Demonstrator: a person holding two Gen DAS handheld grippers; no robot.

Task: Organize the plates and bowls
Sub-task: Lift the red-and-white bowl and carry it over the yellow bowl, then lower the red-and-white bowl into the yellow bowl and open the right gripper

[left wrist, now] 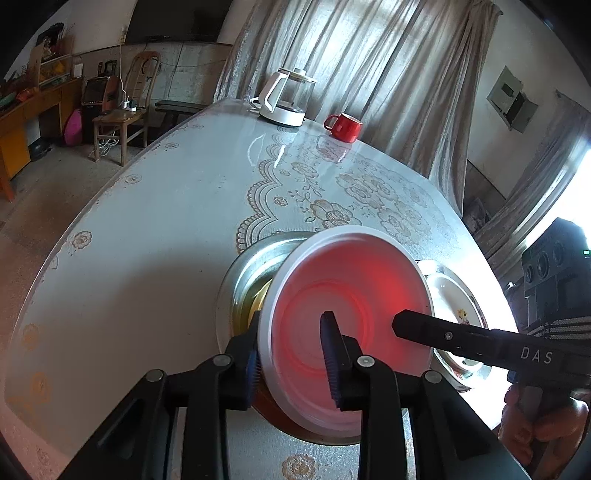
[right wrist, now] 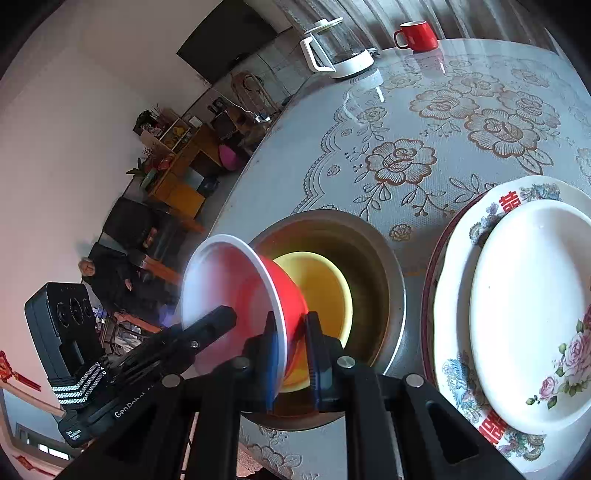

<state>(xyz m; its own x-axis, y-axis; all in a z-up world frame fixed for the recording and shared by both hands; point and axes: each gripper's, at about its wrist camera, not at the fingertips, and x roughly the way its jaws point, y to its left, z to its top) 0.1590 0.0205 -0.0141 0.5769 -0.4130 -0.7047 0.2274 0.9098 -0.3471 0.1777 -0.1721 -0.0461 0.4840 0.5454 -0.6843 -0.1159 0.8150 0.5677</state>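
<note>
Table (right wrist: 461,122) with floral cloth carries everything; kettle (right wrist: 332,48) and mug (right wrist: 415,35) sit at its far edge. Plate stack (right wrist: 461,295) lies near the right edge, steel basin (right wrist: 384,266) just beside it with a yellow bowl (right wrist: 321,280) inside. Red bowl (right wrist: 266,295) hangs tilted over the basin. Right gripper (right wrist: 291,354) pinches its rim tight; left gripper (left wrist: 291,362) straddles the opposite rim, jaws slightly spread, apparently not pressing. Best move: level the red bowl, centre it over the yellow one, lower gently, then release.
</note>
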